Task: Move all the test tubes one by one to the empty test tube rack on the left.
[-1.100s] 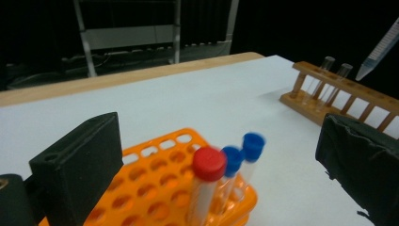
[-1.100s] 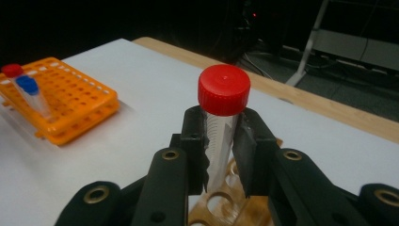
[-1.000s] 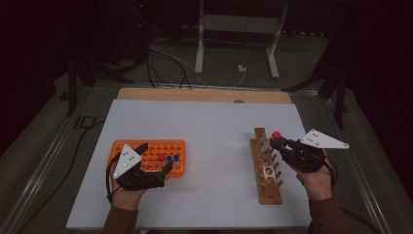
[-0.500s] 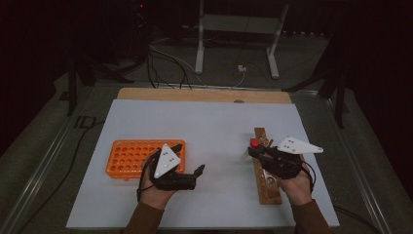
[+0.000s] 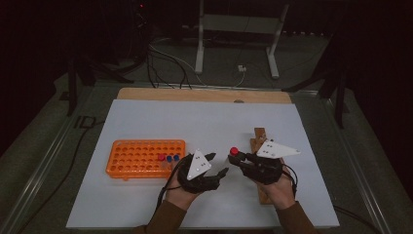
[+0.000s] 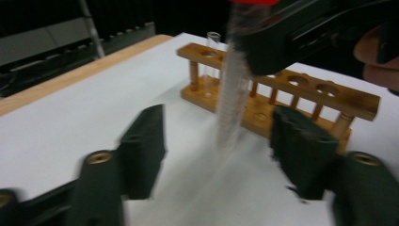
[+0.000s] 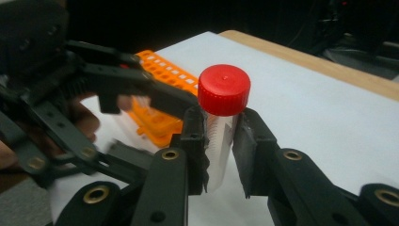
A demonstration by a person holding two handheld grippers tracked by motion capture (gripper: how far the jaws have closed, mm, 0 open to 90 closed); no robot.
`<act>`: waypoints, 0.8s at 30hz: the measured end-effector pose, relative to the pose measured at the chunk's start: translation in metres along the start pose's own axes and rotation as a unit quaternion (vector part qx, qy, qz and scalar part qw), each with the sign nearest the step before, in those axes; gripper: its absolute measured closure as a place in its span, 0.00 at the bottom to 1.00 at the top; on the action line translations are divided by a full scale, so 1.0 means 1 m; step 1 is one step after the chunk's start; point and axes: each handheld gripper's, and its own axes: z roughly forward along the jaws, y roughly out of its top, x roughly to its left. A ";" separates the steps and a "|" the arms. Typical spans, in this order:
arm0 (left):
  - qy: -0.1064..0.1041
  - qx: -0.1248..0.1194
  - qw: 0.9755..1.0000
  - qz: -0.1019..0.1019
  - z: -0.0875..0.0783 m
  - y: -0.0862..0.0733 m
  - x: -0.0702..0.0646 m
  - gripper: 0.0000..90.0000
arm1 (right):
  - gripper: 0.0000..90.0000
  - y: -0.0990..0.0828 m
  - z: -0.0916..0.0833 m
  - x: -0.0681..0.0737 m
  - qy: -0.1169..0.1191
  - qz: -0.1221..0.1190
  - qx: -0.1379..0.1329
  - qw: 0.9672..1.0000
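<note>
My right gripper (image 5: 237, 158) (image 7: 221, 139) is shut on a clear tube with a red cap (image 5: 234, 150) (image 7: 224, 89), held upright just below the cap. My left gripper (image 5: 218, 164) (image 6: 221, 150) faces it from the left near the table's middle. Its jaws have just been closing and stand half apart on either side of the tube's lower part (image 6: 233, 99), not touching it. In the right gripper view the left gripper (image 7: 146, 122) reaches in from the left. An orange tube rack (image 5: 141, 157) lies at the left, and a wooden rack (image 5: 259, 134) (image 6: 291, 84) at the right.
Red and blue capped tubes (image 5: 168, 159) stand in the orange rack's right end. One empty glass tube (image 6: 211, 47) stands in the wooden rack. A white sheet (image 5: 204, 122) covers the table, with a wooden strip (image 5: 204, 95) along its far edge.
Both hands have come together toward the table's middle. The left gripper moved right, away from the orange rack, and its jaws narrowed. The right gripper carried the red-capped tube left, off the wooden rack.
</note>
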 end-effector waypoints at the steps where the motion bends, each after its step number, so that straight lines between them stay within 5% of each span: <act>1: -0.003 -0.001 1.000 0.002 0.001 0.000 -0.001 0.52 | 0.84 0.000 0.002 0.002 0.003 -0.001 0.003 1.000; 10: -0.009 0.006 1.000 0.010 0.001 -0.002 -0.002 0.82 | 0.84 -0.002 0.010 0.008 0.018 -0.003 0.012 1.000; 15: -0.014 0.008 1.000 0.011 0.000 -0.004 -0.002 0.84 | 0.82 -0.004 0.009 0.006 0.029 -0.005 0.015 0.999; 21: -0.010 0.011 1.000 -0.005 -0.012 -0.011 0.009 0.84 | 0.47 -0.004 -0.005 -0.003 0.038 0.002 -0.011 0.999; 24: -0.004 0.008 1.000 -0.008 -0.024 -0.013 0.017 0.84 | 0.32 -0.006 -0.015 -0.012 0.010 0.005 -0.011 1.000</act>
